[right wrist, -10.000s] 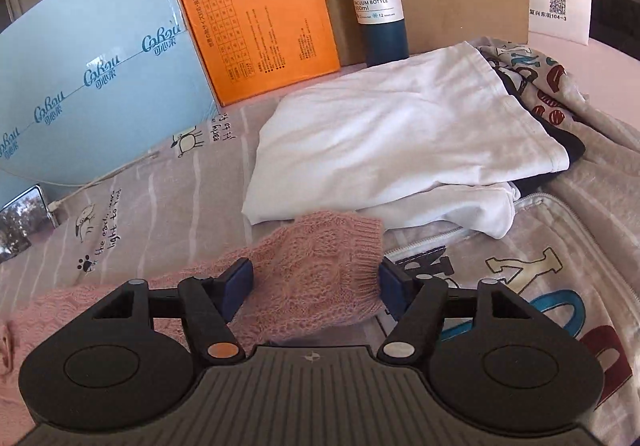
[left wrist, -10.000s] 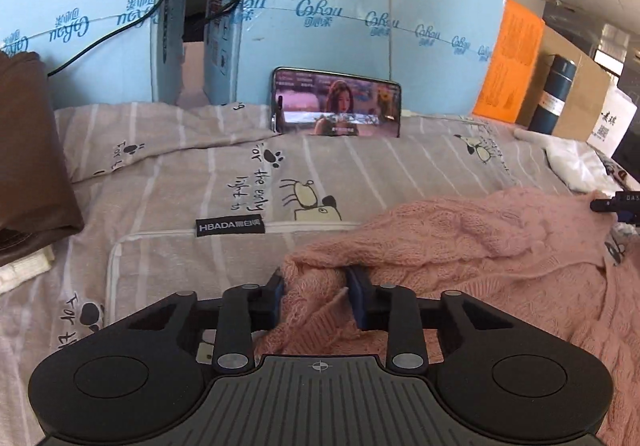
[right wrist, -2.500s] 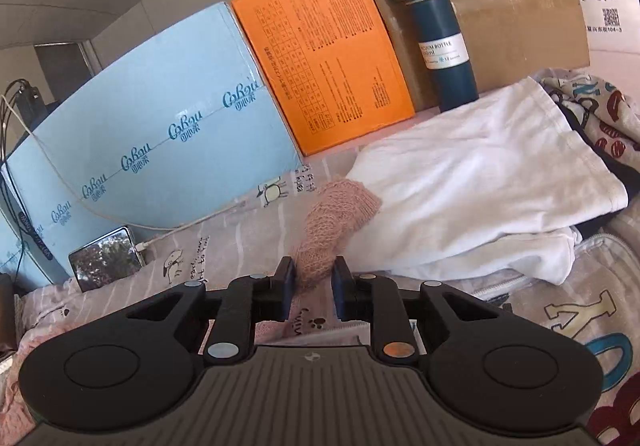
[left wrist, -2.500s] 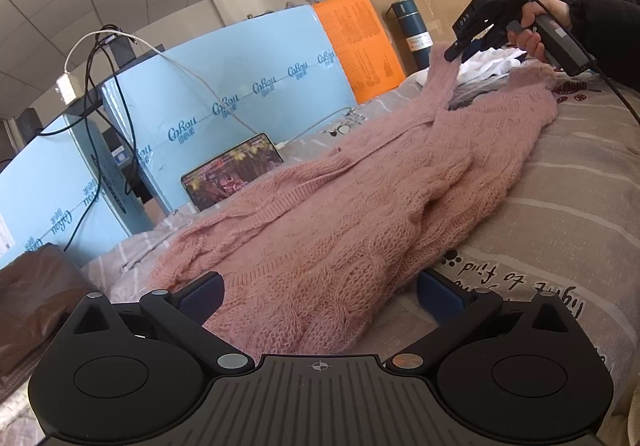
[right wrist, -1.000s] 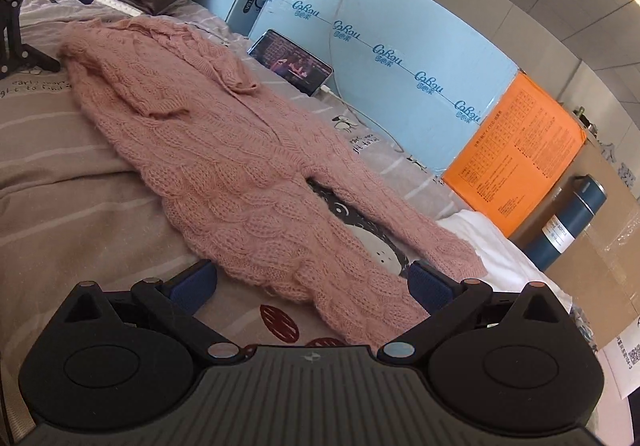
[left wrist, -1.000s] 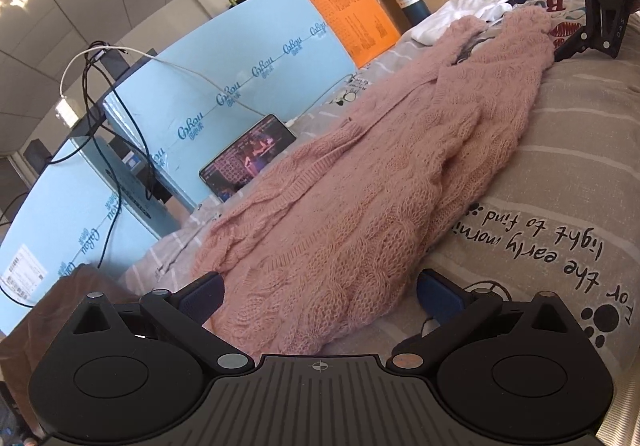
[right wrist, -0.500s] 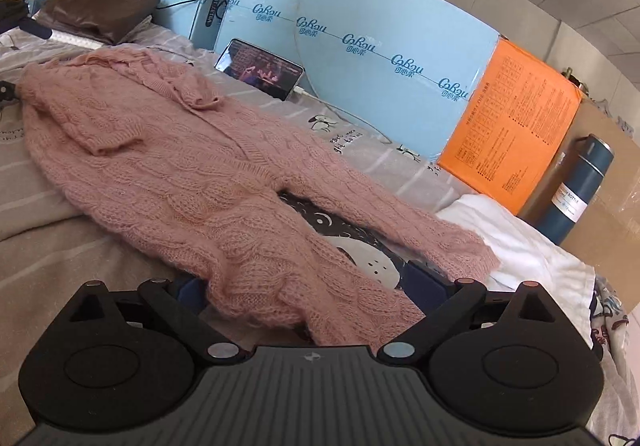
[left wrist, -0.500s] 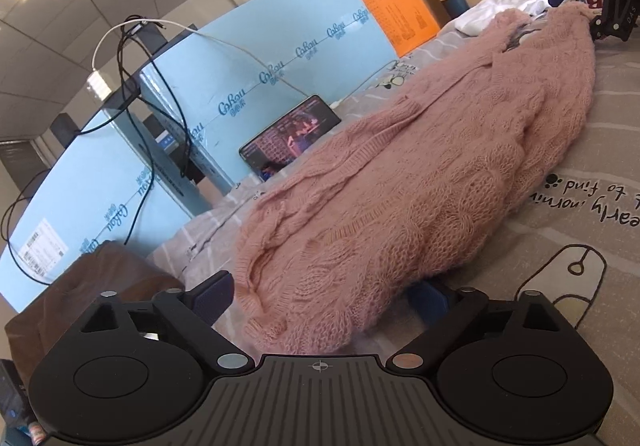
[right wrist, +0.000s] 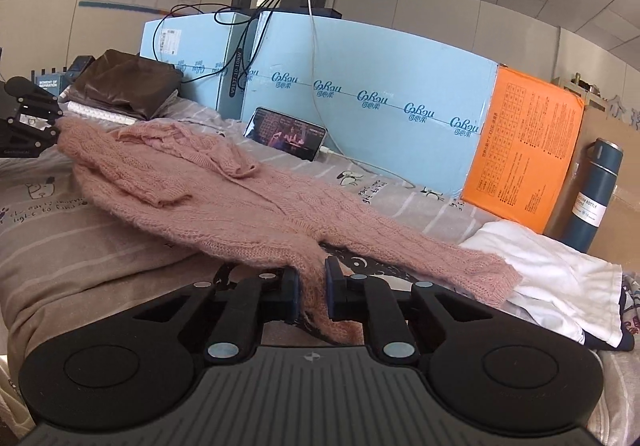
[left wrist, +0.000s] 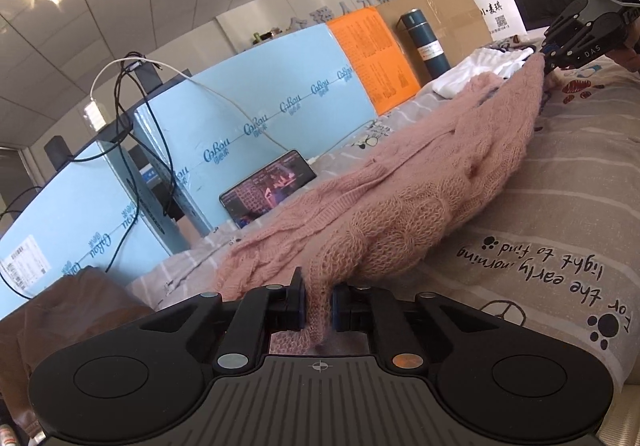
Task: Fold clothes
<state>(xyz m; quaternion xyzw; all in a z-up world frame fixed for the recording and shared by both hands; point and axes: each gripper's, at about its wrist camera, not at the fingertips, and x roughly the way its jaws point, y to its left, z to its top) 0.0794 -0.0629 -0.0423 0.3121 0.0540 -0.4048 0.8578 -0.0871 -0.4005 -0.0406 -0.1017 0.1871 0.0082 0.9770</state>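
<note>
We have both grippers pinched tight on the pink sweater (right wrist: pixel 224 185): left gripper (left wrist: pixel 319 300) clamps a bunch at one end, right gripper (right wrist: pixel 312 286) a fold of the near edge at the other, w/ the knit stretched long across the bed (left wrist: pixel 560 213) btwn them. Beside its far sleeve lies a white garment (right wrist: pixel 560 274), partly under the cuff; behind that a blue bottle (right wrist: pixel 596 193) and orange board (right wrist: pixel 524 149), w/ a phone (right wrist: pixel 290 133) propped vs. blue foam panels (right wrist: pixel 360 77) and brown folded clothes (right wrist: pixel 128 81) near the left end. Bed wears a striped cartoon-print sheet; office room, tiled ceiling, cables hanging over the panels.
</note>
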